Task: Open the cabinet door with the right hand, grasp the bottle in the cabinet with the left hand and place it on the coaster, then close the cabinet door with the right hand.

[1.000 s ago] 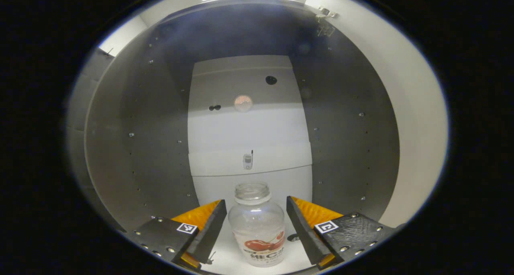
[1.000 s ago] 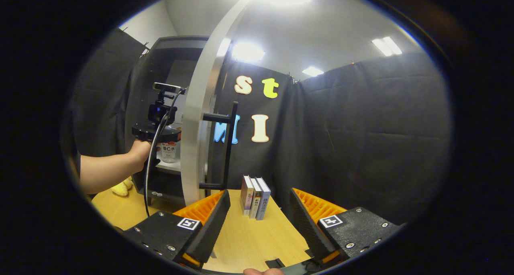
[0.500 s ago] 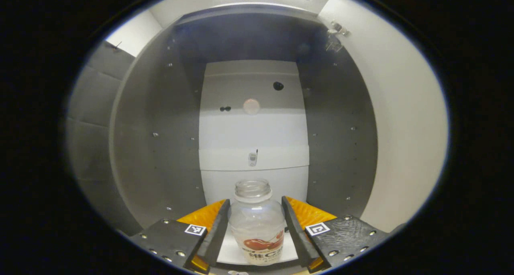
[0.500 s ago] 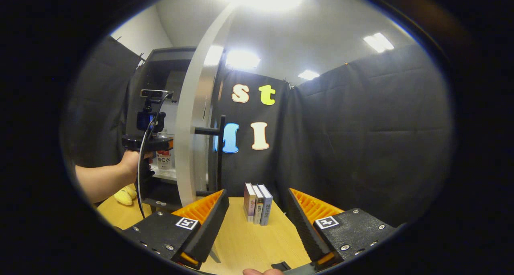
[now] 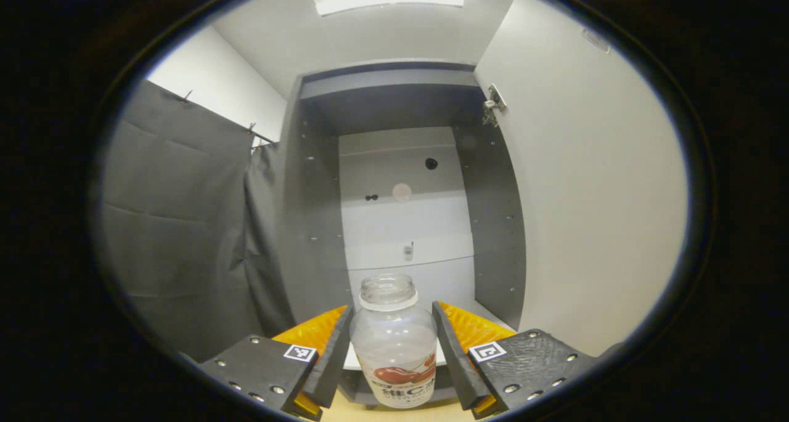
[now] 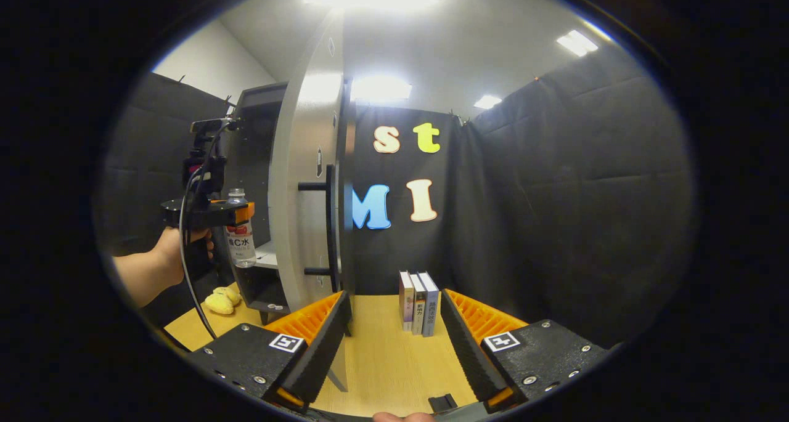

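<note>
Since a second ago my left gripper has closed on the bottle and drawn it back out of the cabinet: the shelf that lay under the bottle then now sits behind and below it, and the whole cabinet opening stands farther off. Both fingers press the bottle's sides, one on each flank, with the neck and open mouth rising upright above them, so its long axis is vertical and square to the grip. From the right gripper view I see that same left gripper carrying the bottle in the air just in front of the cabinet, clear of the shelf edge, with a hand behind it. My right gripper hangs wide apart and holds nothing, above the wooden table, with the open cabinet door and its dark handle just ahead and to its left, so the right side is the nearer one for closing. A few books stand on the table beyond. I cannot see the coaster, so I judge the next move means bringing the bottle down toward the table, kept upright, once I find it.
</note>
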`<state>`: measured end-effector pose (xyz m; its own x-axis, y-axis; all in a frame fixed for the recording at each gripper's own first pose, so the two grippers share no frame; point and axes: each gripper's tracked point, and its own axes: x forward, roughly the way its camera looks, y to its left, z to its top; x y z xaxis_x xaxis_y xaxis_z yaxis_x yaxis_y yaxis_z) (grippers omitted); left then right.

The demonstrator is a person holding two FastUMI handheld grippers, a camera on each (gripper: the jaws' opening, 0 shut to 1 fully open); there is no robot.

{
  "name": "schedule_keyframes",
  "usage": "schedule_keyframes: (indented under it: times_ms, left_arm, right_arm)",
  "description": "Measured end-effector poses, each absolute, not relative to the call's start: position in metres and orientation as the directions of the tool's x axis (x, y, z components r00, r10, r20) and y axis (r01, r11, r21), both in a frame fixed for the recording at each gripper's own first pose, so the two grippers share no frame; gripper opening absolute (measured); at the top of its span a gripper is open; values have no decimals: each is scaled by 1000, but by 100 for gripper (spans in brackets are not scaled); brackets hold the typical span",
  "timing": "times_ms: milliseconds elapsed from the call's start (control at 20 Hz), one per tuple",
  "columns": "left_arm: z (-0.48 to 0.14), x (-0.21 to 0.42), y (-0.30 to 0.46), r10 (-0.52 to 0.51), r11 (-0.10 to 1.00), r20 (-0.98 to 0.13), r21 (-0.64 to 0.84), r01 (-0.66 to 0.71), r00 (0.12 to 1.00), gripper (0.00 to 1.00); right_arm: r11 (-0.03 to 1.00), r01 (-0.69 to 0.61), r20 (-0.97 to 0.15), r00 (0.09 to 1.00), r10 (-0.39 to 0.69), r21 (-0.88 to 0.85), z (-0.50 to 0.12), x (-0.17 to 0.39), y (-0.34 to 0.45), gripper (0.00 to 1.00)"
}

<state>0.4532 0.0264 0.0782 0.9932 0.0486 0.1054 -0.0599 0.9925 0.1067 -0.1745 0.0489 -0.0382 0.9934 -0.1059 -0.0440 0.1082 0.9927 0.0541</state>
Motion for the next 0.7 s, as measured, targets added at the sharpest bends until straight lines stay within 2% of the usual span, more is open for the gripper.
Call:
schedule_keyframes:
  times_ms: [300,500,600,700]
  left_arm:
    - [86,419,30,192,980,103,40,-197,976,74]
    - [61,405,30,216,976,43,5,-216,976,73]
    - [54,402,35,245,969,53,0,-246,968,73]
    - [46,401,42,267,963,75,14,-269,961,73]
  right_arm:
    - [998,53,-140,989,-48,29,-91,-187,46,91]
    - [999,33,-166,985,-37,-32,-117,-190,49,90]
    - [996,45,-154,986,-57,-75,-127,-193,48,90]
    - [996,5,-183,983,-20,-86,-147,-190,61,91]
